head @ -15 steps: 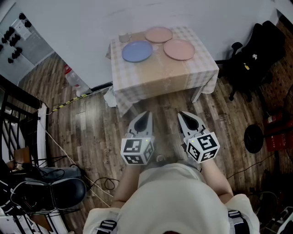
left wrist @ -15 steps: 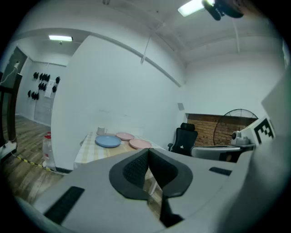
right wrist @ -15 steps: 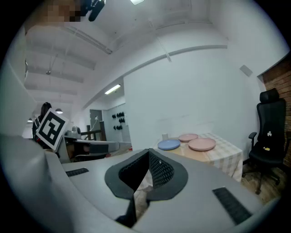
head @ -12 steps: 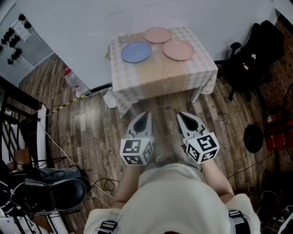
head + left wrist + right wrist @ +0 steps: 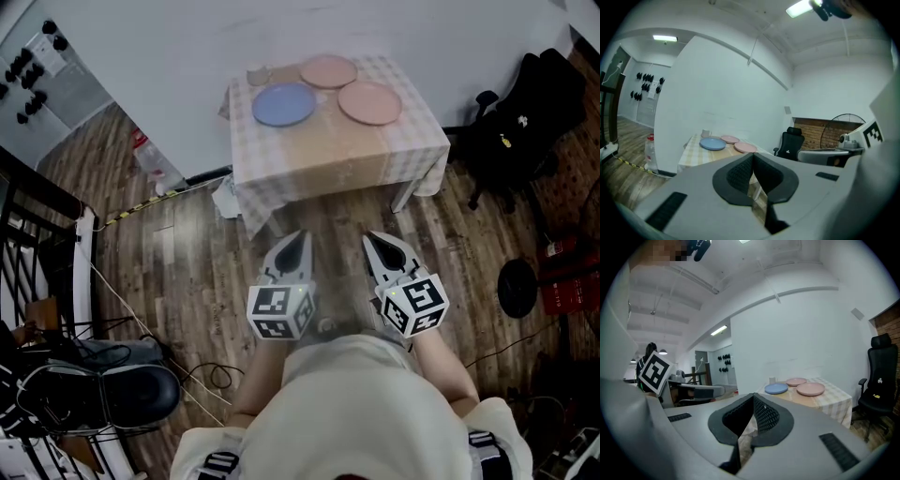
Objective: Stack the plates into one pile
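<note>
Left gripper (image 5: 296, 236) and right gripper (image 5: 377, 238): jaws together, empty. At their 12 o'clock, well apart, the desk (image 5: 328, 155) bears the blue plate (image 5: 283, 104), far pink plate (image 5: 328, 71) and near pink plate (image 5: 369, 102), unstacked.

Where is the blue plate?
In the head view the blue plate sits on the left side of the checked table, a small cup behind it and the near pink plate to its right.

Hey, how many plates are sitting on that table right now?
3. The blue plate lies on the left of the table, the back pink plate by the wall, the right pink plate beside it. None are stacked, and none look hidden.
</note>
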### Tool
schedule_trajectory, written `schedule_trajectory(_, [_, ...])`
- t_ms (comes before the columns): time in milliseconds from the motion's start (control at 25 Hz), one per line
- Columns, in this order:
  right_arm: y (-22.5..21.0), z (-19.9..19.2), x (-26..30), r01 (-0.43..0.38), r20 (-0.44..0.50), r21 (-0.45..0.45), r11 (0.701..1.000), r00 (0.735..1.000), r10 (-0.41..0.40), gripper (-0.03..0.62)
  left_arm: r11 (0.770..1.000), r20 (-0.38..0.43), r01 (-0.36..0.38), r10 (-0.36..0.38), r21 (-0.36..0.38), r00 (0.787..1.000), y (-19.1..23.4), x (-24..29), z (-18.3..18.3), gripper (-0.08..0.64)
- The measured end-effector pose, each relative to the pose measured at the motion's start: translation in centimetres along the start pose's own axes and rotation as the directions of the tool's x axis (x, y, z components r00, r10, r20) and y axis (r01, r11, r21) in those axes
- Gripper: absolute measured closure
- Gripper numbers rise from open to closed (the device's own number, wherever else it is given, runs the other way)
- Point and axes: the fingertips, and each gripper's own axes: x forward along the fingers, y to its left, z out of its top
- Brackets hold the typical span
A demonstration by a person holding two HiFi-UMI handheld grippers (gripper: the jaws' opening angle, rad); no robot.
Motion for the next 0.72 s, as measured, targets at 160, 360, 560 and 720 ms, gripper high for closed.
schedule_trajectory(160, [0.1,0.0,0.7,-0.011,0.005,0.025,1.000,1.000,0.011,0.594,1.000,-0.003,0.002,-0.002,-0.001,1.000,0.6,0.4,0.0,0.558])
schedule_trajectory(360, [0.4,0.4,2.1,0.002,0.013,0.030,1.000,1.000,-0.002,0.594,1.000,-0.004,0.016,-0.016,0.000,1.000,1.7,0.7,0.5,0.558])
schedule_trajectory(560, [0.6,0.4,3.1,0.010,0.012,0.039,0.999,1.000,-0.011,0.594,1.000,-0.008,0.027,-0.027,-0.005,1.000,2.6,1.0,0.7,0.558])
schedule_trajectory(720, [0.6,0.3,4.2,0.011,-0.004,0.044,0.999,1.000,-0.011,0.594,1.000,-0.013,0.025,-0.025,-0.016,1.000,3.6,1.5,0.9,0.557])
